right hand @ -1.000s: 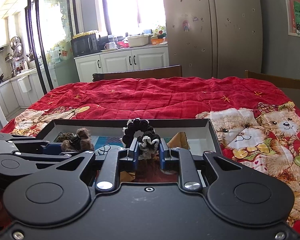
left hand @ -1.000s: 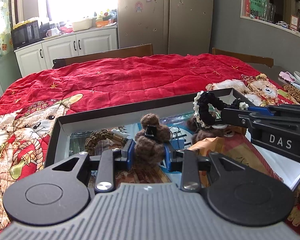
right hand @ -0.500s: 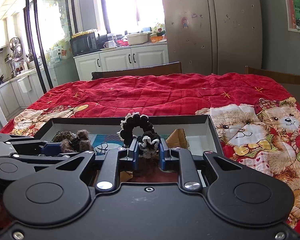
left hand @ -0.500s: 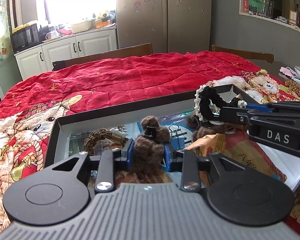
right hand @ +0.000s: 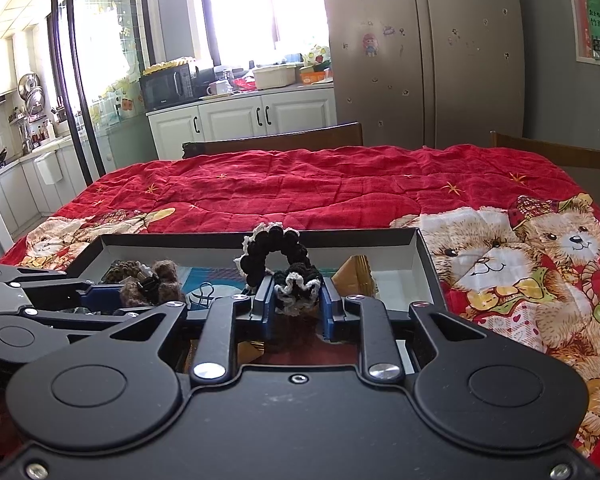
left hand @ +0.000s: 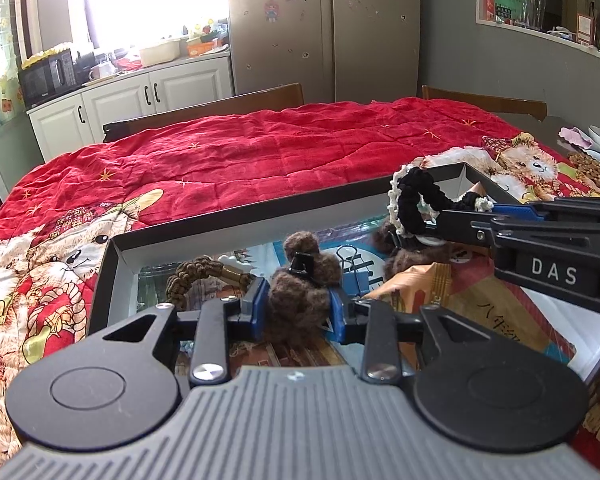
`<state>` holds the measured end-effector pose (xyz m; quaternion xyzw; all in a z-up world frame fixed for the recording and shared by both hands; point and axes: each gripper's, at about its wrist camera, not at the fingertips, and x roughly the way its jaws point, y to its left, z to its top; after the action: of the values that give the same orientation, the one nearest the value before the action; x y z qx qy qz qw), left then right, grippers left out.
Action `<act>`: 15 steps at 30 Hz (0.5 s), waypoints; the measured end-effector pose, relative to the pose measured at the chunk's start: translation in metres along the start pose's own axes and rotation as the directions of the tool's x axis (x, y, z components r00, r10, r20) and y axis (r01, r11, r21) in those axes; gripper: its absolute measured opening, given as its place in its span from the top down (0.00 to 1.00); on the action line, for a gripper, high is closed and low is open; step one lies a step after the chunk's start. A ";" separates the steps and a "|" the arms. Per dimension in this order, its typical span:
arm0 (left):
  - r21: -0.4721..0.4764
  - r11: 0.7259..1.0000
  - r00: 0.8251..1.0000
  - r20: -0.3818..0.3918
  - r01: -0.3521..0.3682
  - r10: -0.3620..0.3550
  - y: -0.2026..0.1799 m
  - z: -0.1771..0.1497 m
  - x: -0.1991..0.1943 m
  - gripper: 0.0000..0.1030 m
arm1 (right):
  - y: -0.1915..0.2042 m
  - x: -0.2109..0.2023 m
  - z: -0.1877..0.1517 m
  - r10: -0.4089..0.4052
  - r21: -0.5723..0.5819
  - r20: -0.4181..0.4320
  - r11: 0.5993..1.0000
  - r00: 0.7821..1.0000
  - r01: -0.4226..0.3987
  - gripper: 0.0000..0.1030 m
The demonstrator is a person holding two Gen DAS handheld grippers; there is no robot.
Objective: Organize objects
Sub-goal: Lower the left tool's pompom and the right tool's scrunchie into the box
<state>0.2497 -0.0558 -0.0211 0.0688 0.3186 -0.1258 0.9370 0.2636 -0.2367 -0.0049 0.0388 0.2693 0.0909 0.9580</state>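
Observation:
A shallow black box [left hand: 236, 216] lies on the red quilt, with small items inside. My left gripper [left hand: 298, 300] is low over the box's near left part. A brown fuzzy hair clip [left hand: 300, 280] stands between its blue pads, which still touch it while the jaws are opening. My right gripper [right hand: 296, 300] is over the middle of the box [right hand: 428, 264]. It holds a black scrunchie with white trim [right hand: 276, 248] upright, and its jaws are opening too. The left wrist view shows the scrunchie [left hand: 410, 200] standing clear above the box at the right gripper's tips [left hand: 448, 220].
Inside the box lie a braided brown bracelet [left hand: 196, 276], a black binder clip [left hand: 352, 260], an orange snack packet [left hand: 424, 280] and another brown fuzzy piece [left hand: 404, 256]. The red bear-print quilt [right hand: 320, 188] covers the table. Wooden chairs [right hand: 284, 140] stand at its far side.
Both pairs of jaws have spread slightly around what they hold. Neither hand has shifted, and the clip and the scrunchie stay where they were.

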 end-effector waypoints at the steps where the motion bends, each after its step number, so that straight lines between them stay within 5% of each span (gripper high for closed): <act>1: 0.001 1.000 1.000 0.000 0.000 0.000 0.000 0.000 0.000 0.58 | 0.000 0.000 0.000 0.000 0.000 0.000 1.000 1.000 0.000 0.77; 15: -0.012 1.000 1.000 0.004 -0.001 0.001 0.001 0.000 -0.001 0.41 | -0.001 0.000 -0.001 -0.008 0.005 0.005 1.000 1.000 0.008 0.74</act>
<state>0.2492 -0.0545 -0.0208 0.0630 0.3175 -0.1237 0.9380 0.2637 -0.2376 -0.0057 0.0401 0.2672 0.0863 0.9589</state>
